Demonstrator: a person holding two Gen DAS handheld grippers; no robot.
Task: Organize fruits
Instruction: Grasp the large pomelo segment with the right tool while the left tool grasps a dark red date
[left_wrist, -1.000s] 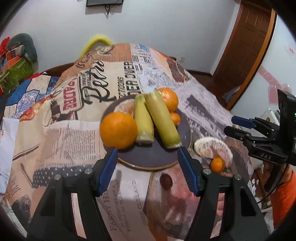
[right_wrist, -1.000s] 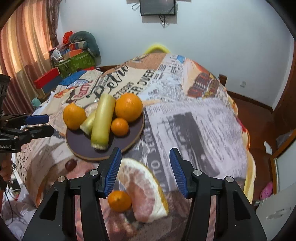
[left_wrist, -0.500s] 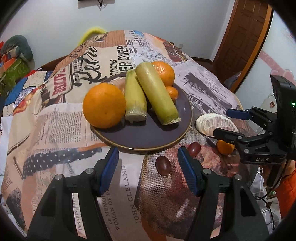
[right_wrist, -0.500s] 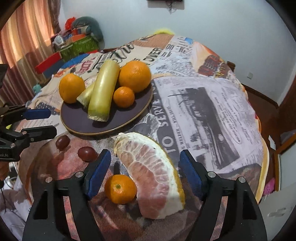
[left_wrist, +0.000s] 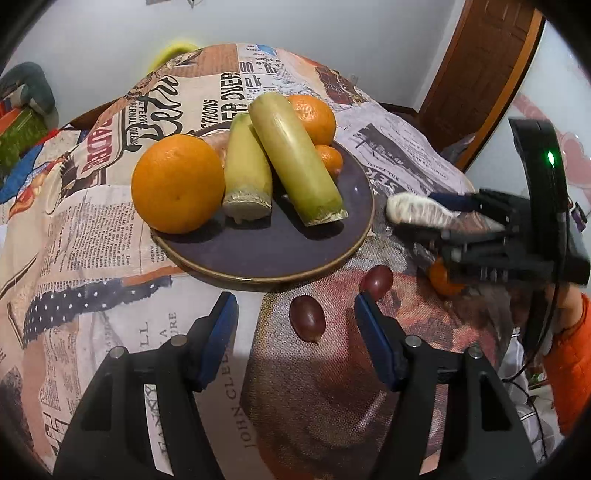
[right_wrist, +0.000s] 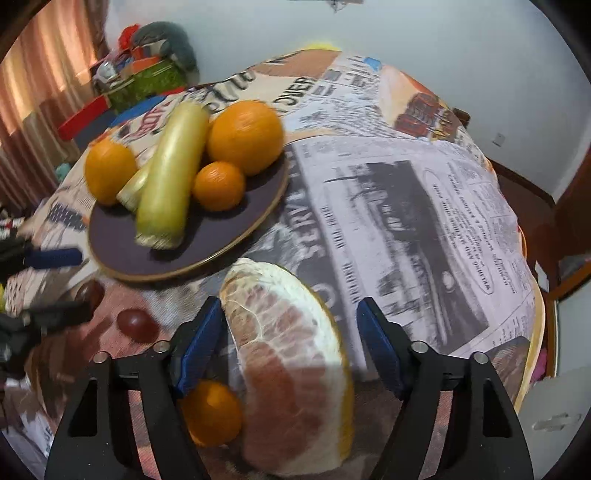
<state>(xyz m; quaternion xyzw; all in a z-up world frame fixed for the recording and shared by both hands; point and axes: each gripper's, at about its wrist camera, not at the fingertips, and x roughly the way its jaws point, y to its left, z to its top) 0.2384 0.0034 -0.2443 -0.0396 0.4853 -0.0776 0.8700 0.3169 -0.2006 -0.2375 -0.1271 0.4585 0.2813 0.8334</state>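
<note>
A dark plate holds two big oranges, two pale green stalks and a small tangerine. Two dark grapes lie on the cloth in front of it. One grape lies between the fingers of my open left gripper, untouched; the other grape sits by the right fingertip. My right gripper straddles a peeled pomelo wedge, jaws closing. The right pad stands clear of it. A small tangerine lies under its left finger.
The round table wears a newspaper-print cloth and falls away at right. A wooden door stands beyond it, and piled boxes and bags at the far left. A person's orange sleeve is behind the right gripper.
Both grippers have come down closer to the table. The grape now lies between the left fingers. The right jaws opened wider and now straddle the pomelo wedge.
</note>
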